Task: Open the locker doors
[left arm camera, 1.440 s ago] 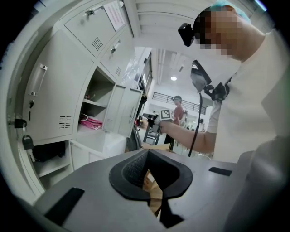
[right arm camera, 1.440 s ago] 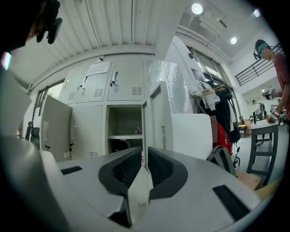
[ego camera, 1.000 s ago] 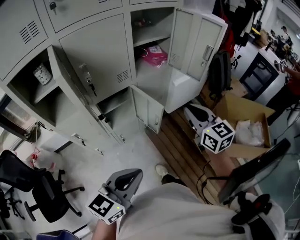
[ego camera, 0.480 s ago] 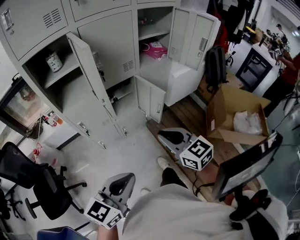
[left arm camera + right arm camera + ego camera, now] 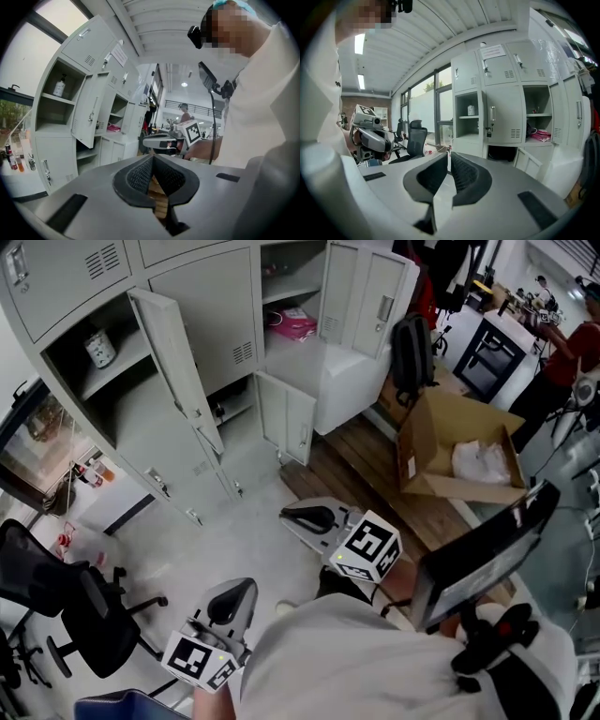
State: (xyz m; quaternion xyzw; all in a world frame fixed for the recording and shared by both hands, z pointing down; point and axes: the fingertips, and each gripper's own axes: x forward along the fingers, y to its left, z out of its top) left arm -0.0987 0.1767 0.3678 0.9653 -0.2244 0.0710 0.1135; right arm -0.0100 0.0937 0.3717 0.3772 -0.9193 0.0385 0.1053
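Seen from the head view: locker bank (image 5: 56, 277) at upper left, well apart from both grippers. Standing open: tall door (image 5: 173, 362) swung out from the left column, upper right door (image 5: 366, 292), and low door (image 5: 286, 413) beneath it. Shut: centre door (image 5: 211, 301). In the open right compartment, a pink item (image 5: 292, 324), possibly a bag; on the left shelf, a bottle (image 5: 98, 348). Low at frame bottom, left gripper (image 5: 234, 592), jaws pressed together with nothing between. Over the floor (image 5: 225, 531) beside the wooden boards (image 5: 366, 456), right gripper (image 5: 289, 517), jaws likewise pressed together and empty. At right, cardboard box (image 5: 459, 451), flaps open.
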